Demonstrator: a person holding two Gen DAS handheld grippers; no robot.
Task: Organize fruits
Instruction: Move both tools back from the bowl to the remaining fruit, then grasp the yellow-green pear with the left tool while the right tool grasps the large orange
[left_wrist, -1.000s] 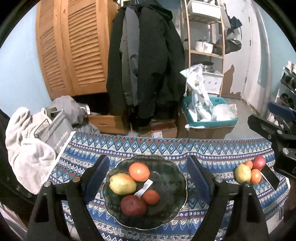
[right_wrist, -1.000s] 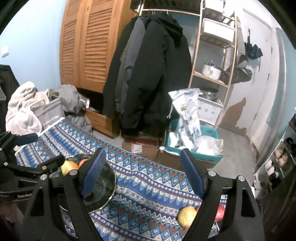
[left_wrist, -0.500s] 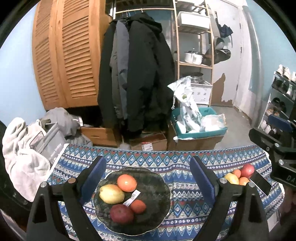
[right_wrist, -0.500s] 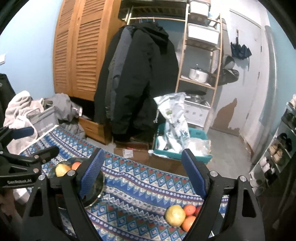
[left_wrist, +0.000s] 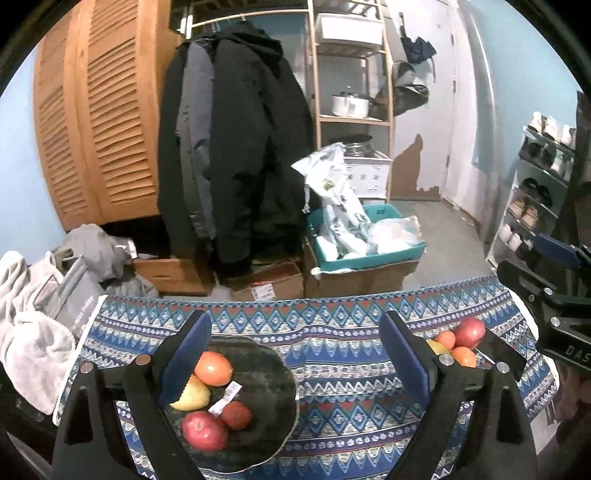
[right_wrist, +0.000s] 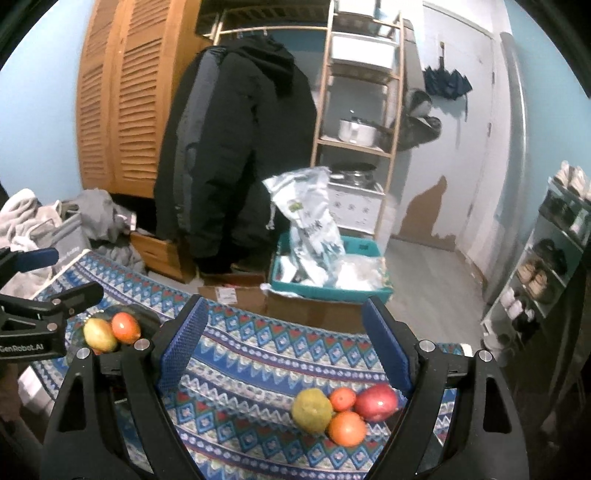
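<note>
A dark plate (left_wrist: 266, 373) on the patterned cloth holds an orange (left_wrist: 213, 368), a yellow fruit (left_wrist: 190, 397), a red apple (left_wrist: 204, 430) and a small brown-red fruit (left_wrist: 236, 414). My left gripper (left_wrist: 295, 350) hovers open above the plate's right side, its left finger over the yellow fruit. At the cloth's right end lies a loose pile: a yellow-green fruit (right_wrist: 312, 410), two oranges (right_wrist: 347, 428) and a red apple (right_wrist: 376, 402). My right gripper (right_wrist: 284, 343) is open above the cloth, with the pile low between its fingers and untouched. The plate (right_wrist: 147, 317) shows at the left in the right wrist view.
A flat black object (left_wrist: 498, 350) lies beside the pile near the table's right edge. Towels and a grey bag (left_wrist: 62, 295) sit off the left end. Beyond the far edge stand cardboard boxes (left_wrist: 354, 280), a teal bin and hanging coats.
Both grippers have drawn back and shifted right. The plate slid toward the lower left in the left wrist view. The fruit pile came into view between the right fingers. Left jaws opened slightly wider.
</note>
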